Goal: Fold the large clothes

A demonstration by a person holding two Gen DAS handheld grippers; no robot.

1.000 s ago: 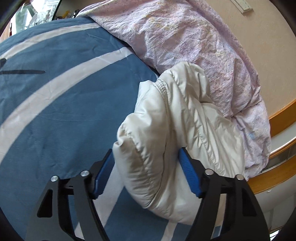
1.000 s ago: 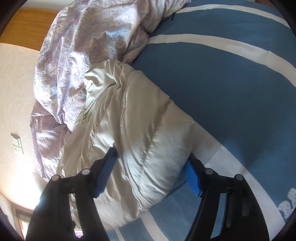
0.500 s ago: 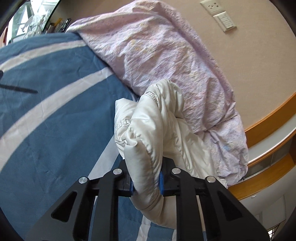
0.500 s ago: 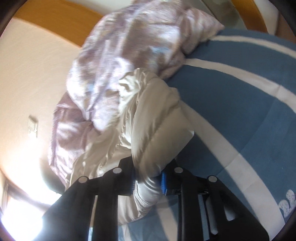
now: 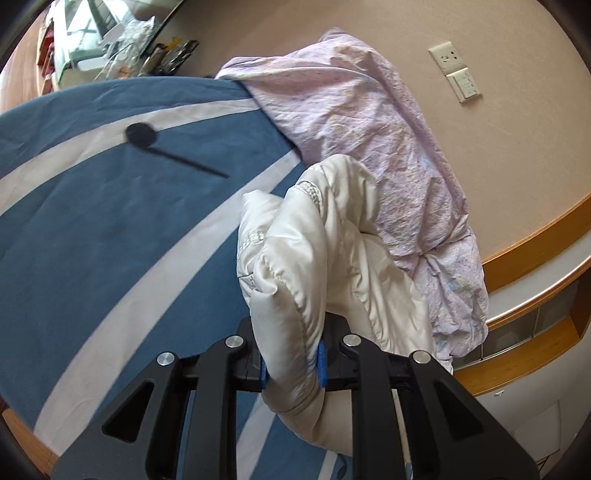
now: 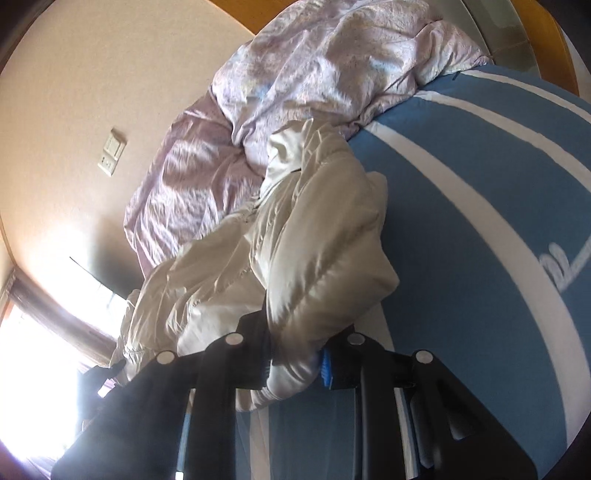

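A cream padded jacket [image 5: 314, 258] lies bunched on the blue bed cover with white stripes [image 5: 110, 229], against a crumpled lilac duvet [image 5: 369, 122]. My left gripper [image 5: 291, 363] is shut on a thick fold of the jacket, blue pads pressing it from both sides. In the right wrist view the same jacket [image 6: 295, 240] trails from the duvet [image 6: 314, 74] down into my right gripper [image 6: 295, 363], which is shut on another puffy fold. The part of the jacket below each gripper is hidden by the black fingers.
A beige wall with a socket and switch plate [image 5: 458, 72] runs behind the bed. A wooden bed frame and ledge [image 5: 535, 273] stand at the right. Cluttered shelves [image 5: 110, 33] sit beyond the far bed edge. A bright window [image 6: 29, 350] glares at the lower left.
Both grippers closed from wide open onto folds of the jacket and have pulled it up and away from the duvet. The right view has rolled.
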